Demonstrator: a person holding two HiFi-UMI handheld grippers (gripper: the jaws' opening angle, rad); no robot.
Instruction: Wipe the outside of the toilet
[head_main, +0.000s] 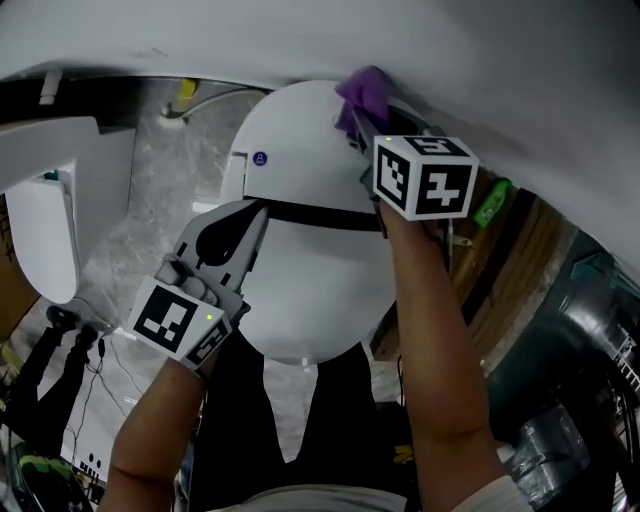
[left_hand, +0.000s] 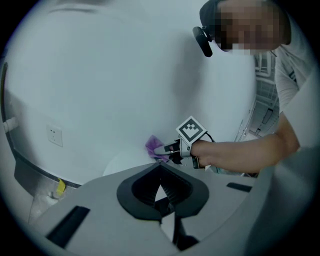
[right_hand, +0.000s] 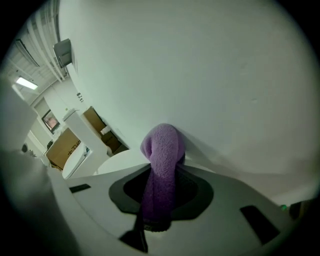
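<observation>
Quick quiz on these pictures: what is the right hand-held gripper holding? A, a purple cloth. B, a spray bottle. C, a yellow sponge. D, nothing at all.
A: in the right gripper view, the purple cloth sits clamped between the jaws of the right hand-held gripper.

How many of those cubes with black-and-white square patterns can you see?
2. One black-and-white marker cube rides the left gripper, lower left of the white toilet lid; the other rides the right gripper holding a purple fleecy cloth, upper right.
</observation>
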